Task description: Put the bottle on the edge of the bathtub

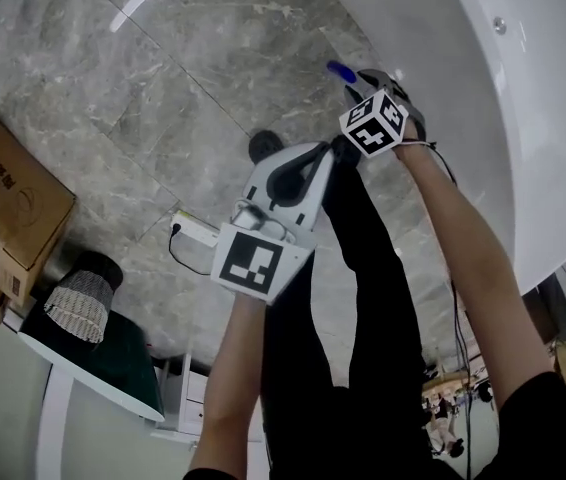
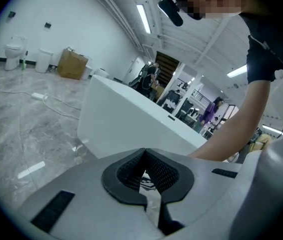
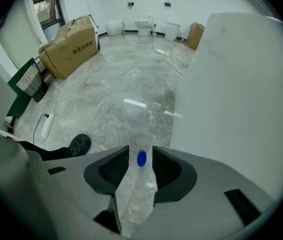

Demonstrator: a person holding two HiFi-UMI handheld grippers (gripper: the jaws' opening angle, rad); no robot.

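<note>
1. The clear bottle (image 3: pixel 137 194), blue cap forward, sits clamped between the jaws of my right gripper (image 3: pixel 140 155), in the air above the marble floor (image 3: pixel 131 79);
2. The bathtub (image 3: pixel 231 84) rises at 3 o'clock of the bottle, near but apart; the bottle is not yet on its edge;
3. My left gripper (image 2: pixel 145 156) is pressed closed on nothing, at 7 o'clock of the right one in the head view;
4. I judge the pick-up done; carrying to the rim, setting down and letting go remain.

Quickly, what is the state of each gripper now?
Left gripper: closed, holding nothing.
Right gripper: closed on the clear bottle.
</note>
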